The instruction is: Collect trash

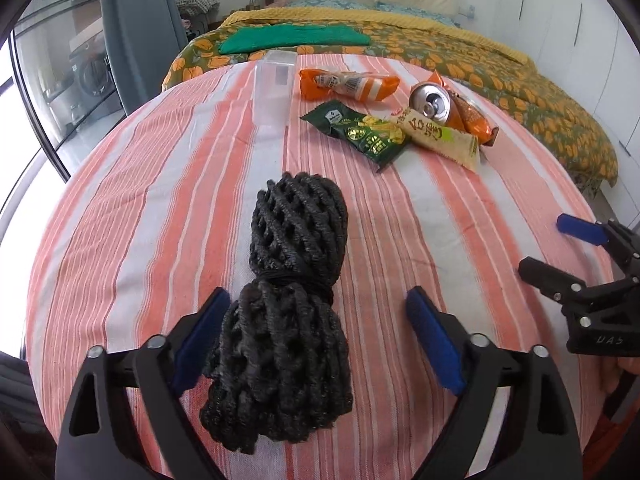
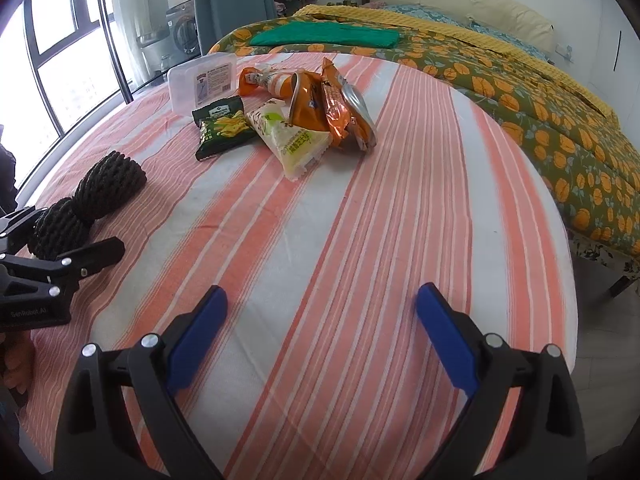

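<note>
A black foam net bundle (image 1: pixel 288 300), tied at its middle, lies on the striped tablecloth. My left gripper (image 1: pixel 318 300) is open, its blue pads on either side of the bundle's near half, apart from it. The bundle also shows in the right wrist view (image 2: pixel 86 204). Farther back lies a heap of trash: a green snack packet (image 1: pixel 360 134), a pale yellow wrapper (image 1: pixel 442 136), a crushed can (image 1: pixel 430 102), orange wrappers (image 1: pixel 348 84). My right gripper (image 2: pixel 322 300) is open and empty over bare cloth, and shows at the right in the left wrist view (image 1: pixel 560 246).
A clear plastic box (image 1: pixel 274 88) stands beside the trash heap. The round table (image 2: pixel 520 200) has its edge at the right. Behind it is a bed (image 2: pixel 540 92) with a flowered cover and a green cloth (image 1: pixel 296 38). Windows are at the left.
</note>
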A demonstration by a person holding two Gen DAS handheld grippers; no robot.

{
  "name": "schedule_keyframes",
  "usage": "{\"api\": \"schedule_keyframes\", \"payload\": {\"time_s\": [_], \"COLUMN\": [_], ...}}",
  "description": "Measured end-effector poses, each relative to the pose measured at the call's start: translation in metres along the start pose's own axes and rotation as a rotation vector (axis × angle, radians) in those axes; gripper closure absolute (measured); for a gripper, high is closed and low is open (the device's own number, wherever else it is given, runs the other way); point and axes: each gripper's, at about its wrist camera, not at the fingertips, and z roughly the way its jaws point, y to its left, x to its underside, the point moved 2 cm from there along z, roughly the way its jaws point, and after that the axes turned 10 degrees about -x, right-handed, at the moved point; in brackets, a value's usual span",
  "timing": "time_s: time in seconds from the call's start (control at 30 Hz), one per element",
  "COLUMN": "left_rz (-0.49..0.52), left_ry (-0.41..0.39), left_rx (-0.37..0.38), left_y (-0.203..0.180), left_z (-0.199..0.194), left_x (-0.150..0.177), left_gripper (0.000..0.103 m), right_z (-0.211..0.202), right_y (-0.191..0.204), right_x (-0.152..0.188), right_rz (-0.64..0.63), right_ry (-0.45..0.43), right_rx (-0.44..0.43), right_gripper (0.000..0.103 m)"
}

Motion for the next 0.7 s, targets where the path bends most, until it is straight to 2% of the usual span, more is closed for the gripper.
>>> {"api": "schedule_keyframes", "payload": {"time_s": [0.17,0.27,0.37,0.53,0.6,0.67,0.7], "left_rz": [-0.003,-0.005,-0.006,-0.009,-0.011,-0.012,-0.012], "left_ry": [0.007,0.007,0.009,0.010,0.011,0.011,0.011], "left_rx": [0.002,0.002,0.003,0.007,0.010,0.010,0.011], "left_y": [0.000,0.001,0.000,0.000,0.000,0.000,0.000], "left_z": [0.001,0.001,0.002,0.002,0.002,0.002,0.002], "left_x": [0.001,0.001,0.000,0.000,0.000,0.000,0.000], "left_gripper": [0.009,0.008,0.008,0.008,0.008,0.008,0.007], "right_z": [-0.004,-0.005,0.016,0.052,0.064,0.068,0.068], "right_y": [-0.018,-0.029,-0.029,-0.019,-0.020,-0.028,-0.034], "right_x": [-0.018,-0.059,-0.099,-0.135,-0.137,-0.138,-0.137], "right_rz": [0.069,0.130,0.162,0.164,0.159,0.187,0.211], "right_ry": [-0.037,-0.082,-0.035,0.031,0.065,0.065,0.069], "right_rx": [-0.050,-0.063,-0.104,-0.081,-0.043,-0.039,-0.058], "right_gripper": [0.010,0.010,0.010,0.012,0.023,0.047,0.048]}}
